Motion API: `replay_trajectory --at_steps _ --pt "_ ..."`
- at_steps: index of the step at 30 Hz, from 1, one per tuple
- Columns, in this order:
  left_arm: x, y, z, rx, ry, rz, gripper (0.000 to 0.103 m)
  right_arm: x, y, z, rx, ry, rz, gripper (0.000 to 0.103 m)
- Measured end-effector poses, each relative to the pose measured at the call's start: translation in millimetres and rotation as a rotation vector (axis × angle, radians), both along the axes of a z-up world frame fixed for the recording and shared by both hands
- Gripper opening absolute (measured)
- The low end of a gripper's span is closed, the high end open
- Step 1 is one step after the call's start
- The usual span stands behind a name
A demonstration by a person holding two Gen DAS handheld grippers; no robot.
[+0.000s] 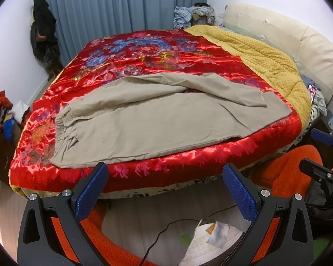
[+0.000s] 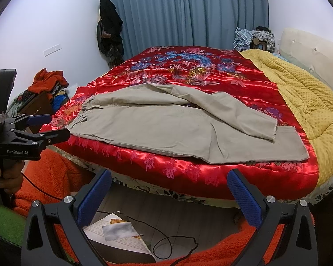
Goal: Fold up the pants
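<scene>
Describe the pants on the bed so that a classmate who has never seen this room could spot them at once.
Find the bed under the shiny red floral quilt. On the quilt's near half lie the pants, spread out, waistband to the left, one leg folded across the other. They are plain beige, unlike the patterned quilt and the bumpy yellow blanket.

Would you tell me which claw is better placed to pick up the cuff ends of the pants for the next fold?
Right, probably. The pants lie with waistband left and cuffs right. The right claw faces the cuff side, while the left claw sits nearer the waistband. Both are open and empty.
</scene>
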State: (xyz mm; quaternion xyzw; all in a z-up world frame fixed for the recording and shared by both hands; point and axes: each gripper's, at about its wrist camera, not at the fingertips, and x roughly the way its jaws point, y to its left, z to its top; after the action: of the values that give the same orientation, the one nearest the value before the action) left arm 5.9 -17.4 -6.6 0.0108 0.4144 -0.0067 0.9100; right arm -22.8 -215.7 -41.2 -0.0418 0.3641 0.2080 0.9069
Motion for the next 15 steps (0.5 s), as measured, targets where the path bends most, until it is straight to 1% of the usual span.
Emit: replay_trajectory --at_steps 15 --pt "0.2 2.2 2.1 0.0 -0.001 0.005 0.102 0.6 0.4 -0.3 -0.001 0.002 0.0 0.103"
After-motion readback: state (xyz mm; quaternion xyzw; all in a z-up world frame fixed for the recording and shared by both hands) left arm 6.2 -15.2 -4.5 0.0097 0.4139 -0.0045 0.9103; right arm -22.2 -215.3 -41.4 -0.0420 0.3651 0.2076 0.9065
